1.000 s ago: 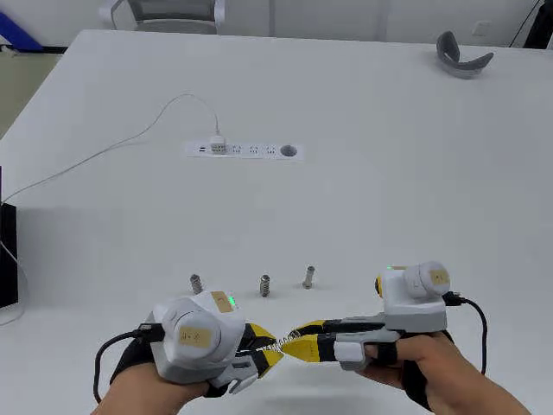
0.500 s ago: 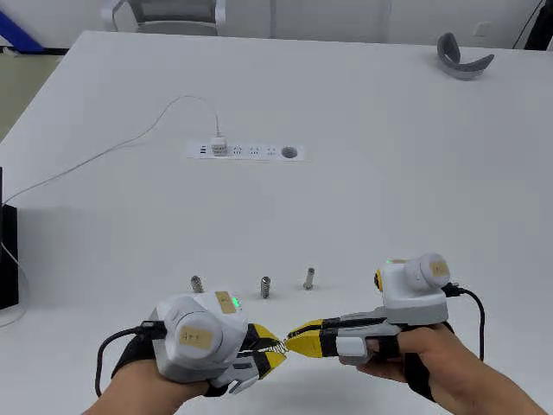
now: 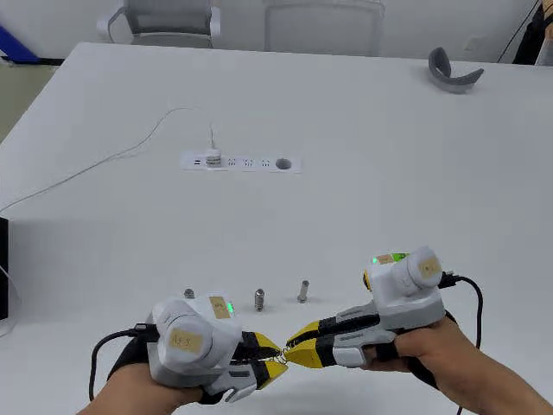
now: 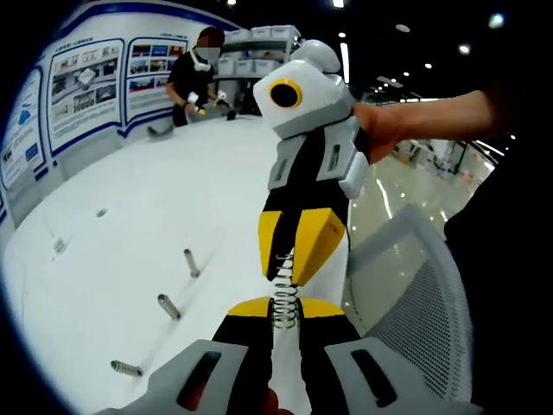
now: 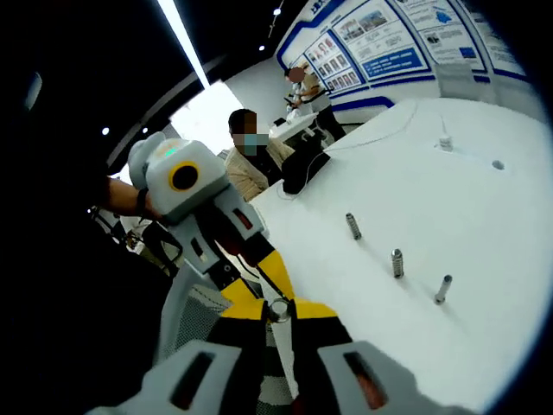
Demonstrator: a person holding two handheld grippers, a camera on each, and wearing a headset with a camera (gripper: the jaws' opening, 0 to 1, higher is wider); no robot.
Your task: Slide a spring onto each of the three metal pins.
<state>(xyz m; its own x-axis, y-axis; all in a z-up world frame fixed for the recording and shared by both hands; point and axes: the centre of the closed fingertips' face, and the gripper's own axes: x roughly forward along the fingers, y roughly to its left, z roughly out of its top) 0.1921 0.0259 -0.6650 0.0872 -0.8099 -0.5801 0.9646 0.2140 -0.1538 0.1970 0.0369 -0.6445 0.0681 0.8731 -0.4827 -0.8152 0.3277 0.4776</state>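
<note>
While the head view looks down on the white desk (image 3: 415,199), the left hand-held gripper (image 3: 275,357) and the right hand-held gripper (image 3: 292,349) meet tip to tip near its front edge, each held in a hand. A small spring (image 3: 282,353) bridges the short gap between them. Just beyond the tips three pins stand in a row. The left pin (image 3: 189,295) and the middle pin (image 3: 259,300) each look wrapped in a coil, though they are small, and the right pin (image 3: 303,290) is bare. Farther back lies a power strip (image 3: 242,162) with a white cable (image 3: 104,160) running off to the left.

From the left gripper view, the left hand-held gripper (image 4: 285,309) is clenched on the lower end of the spring (image 4: 284,292). The spring rises straight into the yellow tips of the right hand-held gripper (image 4: 295,258), which comes down from above. The pins show on the desk to the left, apart from the spring.

From the right gripper view, the right hand-held gripper (image 5: 278,316) is closed on the spring's near end (image 5: 278,307), seen as a small ring between its yellow tips. The left hand-held gripper reaches in from the upper left. On the desk to the right, two pins carry coils and the right pin (image 5: 443,289) is bare.
</note>
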